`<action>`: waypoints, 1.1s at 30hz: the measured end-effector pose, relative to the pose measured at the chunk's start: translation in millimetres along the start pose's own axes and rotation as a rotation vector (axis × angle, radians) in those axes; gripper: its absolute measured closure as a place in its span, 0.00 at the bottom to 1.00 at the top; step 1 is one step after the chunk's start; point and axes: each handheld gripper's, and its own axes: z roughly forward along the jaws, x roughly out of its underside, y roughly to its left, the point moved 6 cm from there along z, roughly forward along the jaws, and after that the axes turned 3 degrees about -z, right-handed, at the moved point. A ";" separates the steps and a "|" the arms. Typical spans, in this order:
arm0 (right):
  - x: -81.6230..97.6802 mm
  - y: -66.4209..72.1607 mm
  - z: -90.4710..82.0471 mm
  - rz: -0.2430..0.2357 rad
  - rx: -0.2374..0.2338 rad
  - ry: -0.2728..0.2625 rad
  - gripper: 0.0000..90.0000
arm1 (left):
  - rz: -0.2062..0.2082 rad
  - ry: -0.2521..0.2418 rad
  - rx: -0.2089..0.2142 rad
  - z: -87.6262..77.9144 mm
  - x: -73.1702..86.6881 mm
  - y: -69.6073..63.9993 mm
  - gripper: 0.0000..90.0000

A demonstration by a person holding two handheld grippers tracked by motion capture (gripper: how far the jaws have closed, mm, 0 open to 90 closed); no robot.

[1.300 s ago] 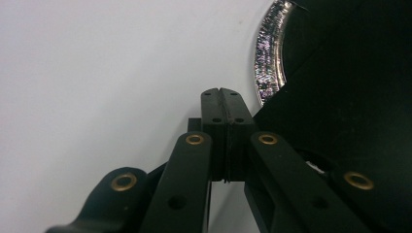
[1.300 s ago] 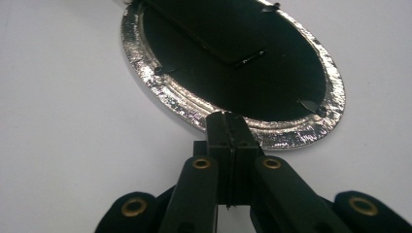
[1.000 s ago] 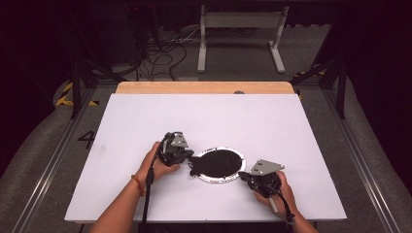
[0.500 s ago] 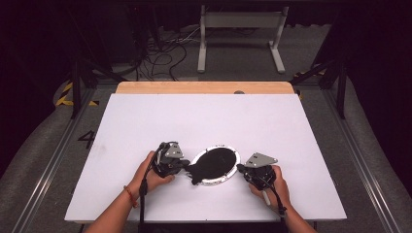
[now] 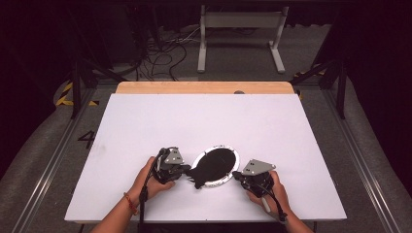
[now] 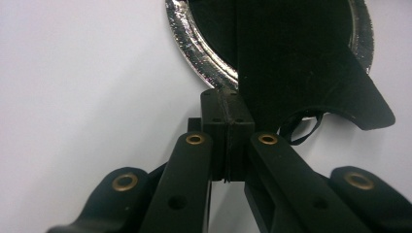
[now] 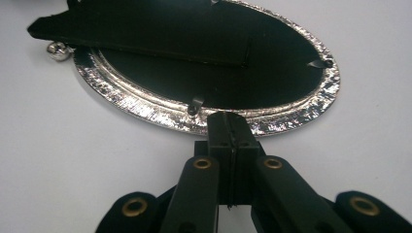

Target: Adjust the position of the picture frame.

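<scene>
Oval silver-rimmed frame (image 5: 216, 166) with black backing lies near the worktop's (image 5: 204, 116) front edge, long axis slanting between both grippers. Left gripper (image 6: 227, 114) and right gripper (image 7: 228, 127), fingers pressed together and empty, meet opposite rims; black stand flap (image 6: 311, 82) lies nearer the left.

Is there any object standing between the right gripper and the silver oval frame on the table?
No, nothing visible does. The right gripper, jaws shut, sits right at the rim of the silver oval frame, with bare white table around it.
</scene>
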 end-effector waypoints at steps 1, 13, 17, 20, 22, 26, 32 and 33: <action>-0.6 -0.2 0.7 -0.013 0.011 0.002 1.00 | -0.004 -0.006 0.006 -0.1 0.5 0.2 1.00; -8.6 -20.5 13.2 0.067 0.048 0.003 1.00 | -0.020 -0.019 0.033 -0.9 3.6 -7.5 1.00; -9.5 -27.3 15.6 0.086 0.051 0.000 1.00 | -0.019 -0.037 0.037 -0.1 4.4 -9.7 1.00; -10.7 -27.2 16.2 0.072 0.063 0.006 1.00 | -0.014 -0.034 0.028 -0.1 4.0 -10.0 1.00; -10.6 -25.0 14.9 0.071 0.048 0.007 1.00 | -0.007 -0.025 0.022 -0.3 3.6 -10.8 1.00; -10.1 -10.1 10.0 0.057 -0.010 0.009 1.00 | 0.053 -0.003 0.021 -3.7 5.2 -10.6 1.00; -10.3 8.6 7.6 0.020 -0.053 0.018 0.99 | 0.057 -0.011 0.028 -7.0 9.4 -10.7 1.00; -10.3 8.8 7.6 0.020 -0.048 0.016 0.99 | 0.062 -0.007 0.023 -7.0 9.2 -11.2 1.00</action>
